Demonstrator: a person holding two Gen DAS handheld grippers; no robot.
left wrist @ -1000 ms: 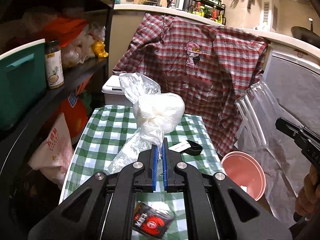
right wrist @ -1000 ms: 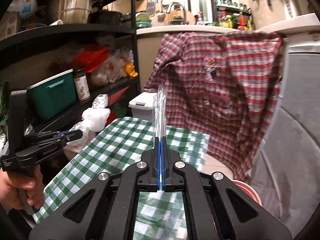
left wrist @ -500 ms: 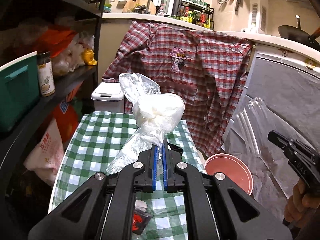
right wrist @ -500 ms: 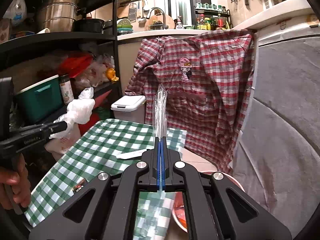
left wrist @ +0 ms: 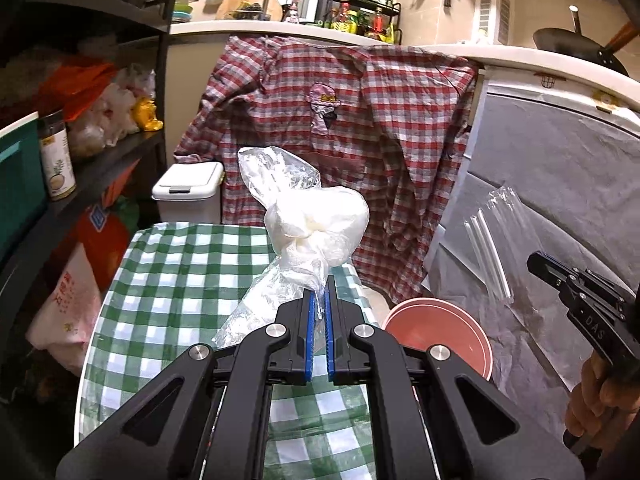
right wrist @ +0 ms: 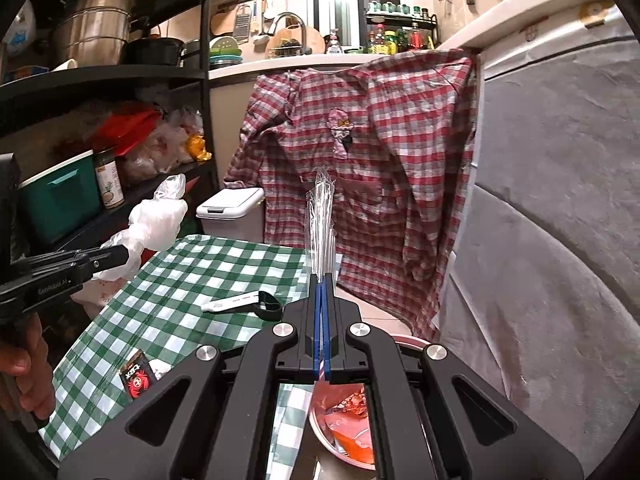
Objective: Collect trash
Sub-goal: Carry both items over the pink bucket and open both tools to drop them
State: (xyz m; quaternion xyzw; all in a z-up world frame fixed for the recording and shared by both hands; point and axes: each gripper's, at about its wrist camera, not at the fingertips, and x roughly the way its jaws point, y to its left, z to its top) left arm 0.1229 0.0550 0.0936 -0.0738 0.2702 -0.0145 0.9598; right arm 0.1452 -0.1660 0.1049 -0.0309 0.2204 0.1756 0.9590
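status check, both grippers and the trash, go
Left hand-held gripper shut on crumpled plastic bag. Right hand-held gripper shut on clear straw packet. Pink bin below, beside the checkered table. Nothing blocking.

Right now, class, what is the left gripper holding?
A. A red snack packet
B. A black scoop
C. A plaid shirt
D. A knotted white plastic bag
D: the left gripper is shut on the neck of the knotted white plastic bag, which stands above the checked tablecloth.
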